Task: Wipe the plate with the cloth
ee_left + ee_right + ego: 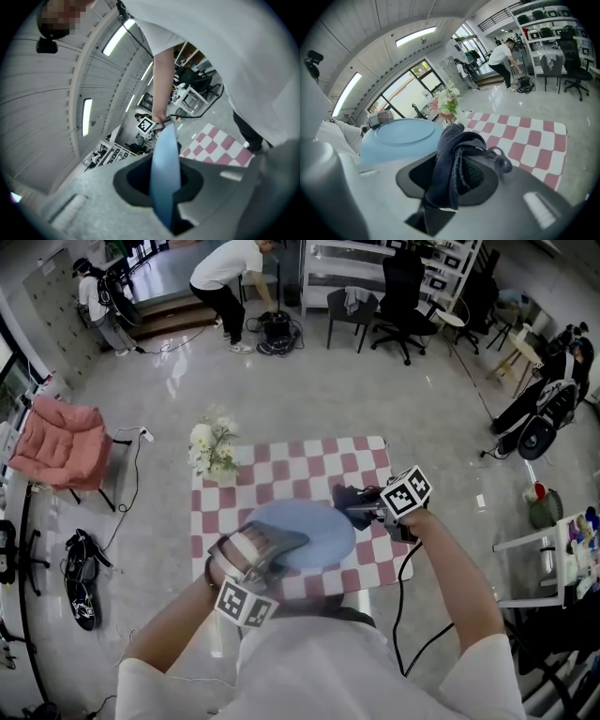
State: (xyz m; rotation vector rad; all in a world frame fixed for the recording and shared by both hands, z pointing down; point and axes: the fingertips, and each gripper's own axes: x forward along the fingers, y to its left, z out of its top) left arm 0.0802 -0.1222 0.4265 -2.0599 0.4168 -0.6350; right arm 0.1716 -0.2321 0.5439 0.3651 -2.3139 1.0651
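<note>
Head view and both gripper views, one moment. At the far left a pink armchair (61, 444) stands on the floor, well apart from the table (309, 460), whose top is covered in red-and-white checks. A bunch of pale flowers (214, 451) stands at the table's far left corner.

The left gripper (267, 549) reaches in over the table's near edge. Its jaws are closed onto the near-left rim of the light blue plate (305, 532), and its own view shows that rim edge-on, pinched between the two jaws. The plate sits over the near-left part of the table, its face turned upward. No view settles whether its underside rests on the checks or is held clear of them.

The right gripper (364, 505) comes in from the near right. Its jaws are clamped on a dark, bunched cloth (349, 497), which in the right gripper view fills the gap between them and folds over the front. The cloth lies at the plate's far-right rim, and contact between the two cannot be confirmed.

Beyond the table's far edge, a person (230, 277) in a white top bends forward, and black office chairs (398, 296) stand to the right of that person.
</note>
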